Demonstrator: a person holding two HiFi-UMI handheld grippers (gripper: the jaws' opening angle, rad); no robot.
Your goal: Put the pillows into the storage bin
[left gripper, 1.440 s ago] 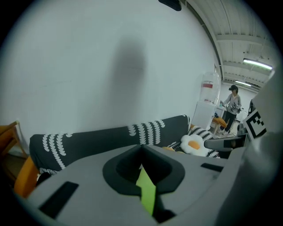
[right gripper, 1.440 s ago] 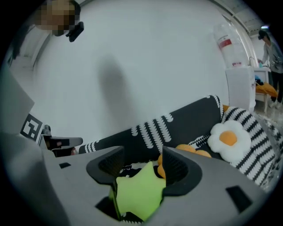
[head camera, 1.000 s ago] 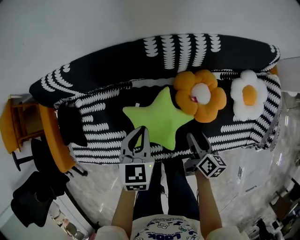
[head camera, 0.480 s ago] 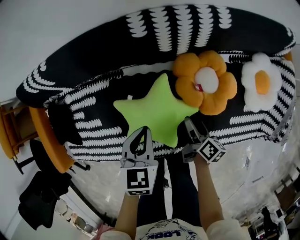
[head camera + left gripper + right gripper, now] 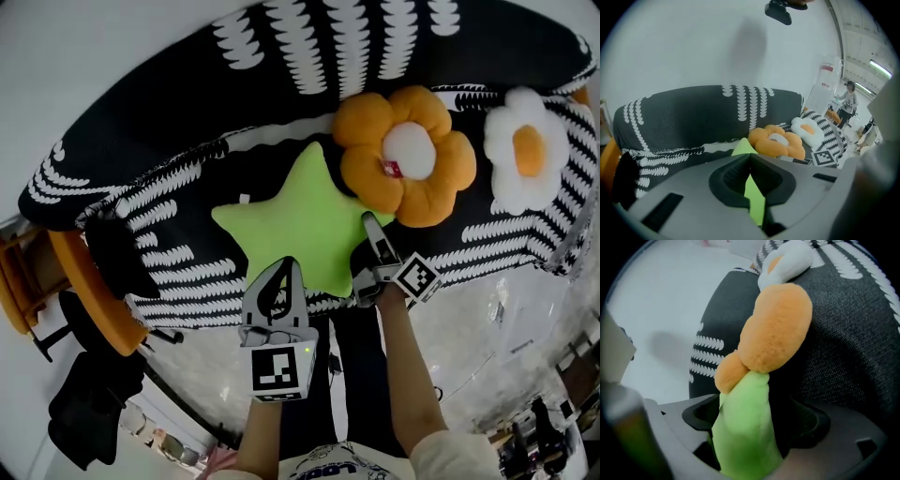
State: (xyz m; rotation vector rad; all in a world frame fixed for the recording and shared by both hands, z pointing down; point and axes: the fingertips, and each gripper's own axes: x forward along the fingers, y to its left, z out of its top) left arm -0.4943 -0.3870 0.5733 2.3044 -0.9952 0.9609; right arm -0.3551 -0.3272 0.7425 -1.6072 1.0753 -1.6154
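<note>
A lime-green star pillow (image 5: 292,223) lies on the seat of the black-and-white sofa (image 5: 187,122). An orange flower pillow (image 5: 405,167) overlaps its right arm, and a white egg-like flower pillow (image 5: 527,150) sits further right. My right gripper (image 5: 371,234) straddles the star's lower right arm (image 5: 745,427). Its jaws are opening wide, and the right pad stands off the fabric. My left gripper (image 5: 286,268) hovers at the star's lower edge with its tips together and nothing held (image 5: 750,157). No storage bin is in view.
A black cloth (image 5: 117,258) hangs over the sofa's left front. An orange chair (image 5: 89,291) and a dark garment (image 5: 84,412) stand on the shiny floor at the left. The person's legs (image 5: 352,375) are close to the sofa front.
The head view has drawn closer to the sofa. My right gripper has moved forward onto the star's lower right arm and spread its jaws. The left gripper has kept its place.
</note>
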